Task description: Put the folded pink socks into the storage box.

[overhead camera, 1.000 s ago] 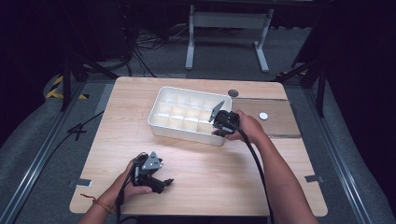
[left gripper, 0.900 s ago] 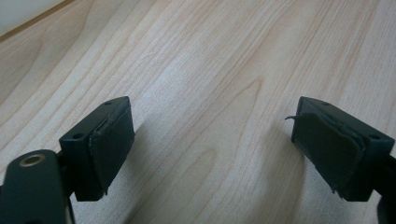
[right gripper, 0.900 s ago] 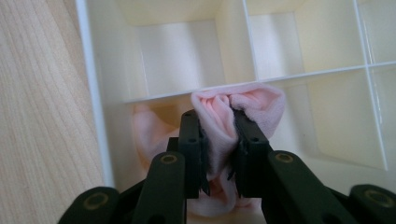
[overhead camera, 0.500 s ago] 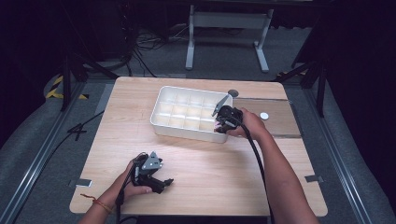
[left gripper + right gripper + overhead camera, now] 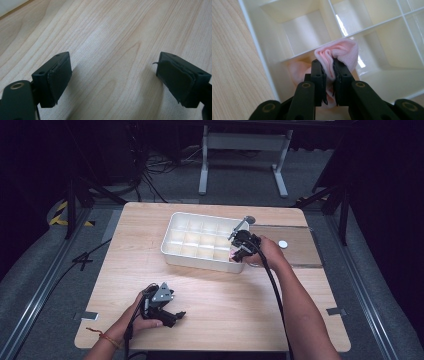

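my right gripper (image 5: 328, 75) has just been closing and is clenched on the pink cloth (image 5: 339, 53), held over a compartment at the near right corner of the white tray (image 5: 172, 251), apparently for stowing. my left gripper (image 5: 165, 307) rests released near the bench's near edge, out of the way.

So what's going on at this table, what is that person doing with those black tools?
A person holds a hand-held gripper in each hand at a wooden table. The right hand-held gripper is pinching a soft pink cloth over a corner compartment of a white divided tray; its jaws have just been closing on the cloth. The left hand-held gripper rests near the table's front edge, jaws apart with nothing between them.
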Available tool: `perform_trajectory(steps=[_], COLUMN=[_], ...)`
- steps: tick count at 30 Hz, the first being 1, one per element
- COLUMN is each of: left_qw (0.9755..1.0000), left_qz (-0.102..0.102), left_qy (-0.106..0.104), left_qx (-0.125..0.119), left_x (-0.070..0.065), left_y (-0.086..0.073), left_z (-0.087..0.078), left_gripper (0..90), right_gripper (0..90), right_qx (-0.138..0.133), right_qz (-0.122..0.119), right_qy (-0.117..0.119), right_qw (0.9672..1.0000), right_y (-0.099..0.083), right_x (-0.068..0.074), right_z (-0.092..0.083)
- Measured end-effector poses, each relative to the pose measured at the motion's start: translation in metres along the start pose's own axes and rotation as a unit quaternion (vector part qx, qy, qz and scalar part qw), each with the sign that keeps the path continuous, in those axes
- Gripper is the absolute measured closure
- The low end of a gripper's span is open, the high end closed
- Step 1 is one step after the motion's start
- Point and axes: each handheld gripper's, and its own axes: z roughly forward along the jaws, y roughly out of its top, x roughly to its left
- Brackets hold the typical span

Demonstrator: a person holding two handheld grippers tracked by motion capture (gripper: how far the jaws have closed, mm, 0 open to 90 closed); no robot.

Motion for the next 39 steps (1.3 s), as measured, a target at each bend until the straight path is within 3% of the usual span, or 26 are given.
perform_trajectory(steps=[5, 11, 20, 25, 39], left_qw=[1.0, 1.0, 1.0, 1.0, 1.0], left_qz=[0.0, 0.0, 0.0, 0.0, -0.001], left_qy=[0.0, 0.0, 0.0, 0.0, 0.0], left_qx=[0.0, 0.0, 0.0, 0.0, -0.001], left_x=[0.0, 0.0, 0.0, 0.0, 0.0], left_y=[0.0, 0.0, 0.0, 0.0, 0.0], left_z=[0.0, 0.0, 0.0, 0.0, 0.0], left_gripper=[13.3, 13.3, 13.3, 13.3, 13.3], right_gripper=[81.1, 81.4, 81.4, 80.7, 78.0], right_qx=[0.028, 0.038, 0.027, 0.029, -0.001], right_qz=[0.006, 0.014, 0.021, 0.01, 0.001], right_qy=[-0.005, -0.001, 0.002, -0.01, -0.028], right_qw=[0.9996, 0.9992, 0.9994, 0.9995, 0.9996], right_y=[0.005, 0.007, 0.004, 0.005, 0.002], right_x=[0.002, 0.001, 0.0, 0.004, 0.011], right_z=[0.009, 0.011, 0.013, 0.012, -0.005])
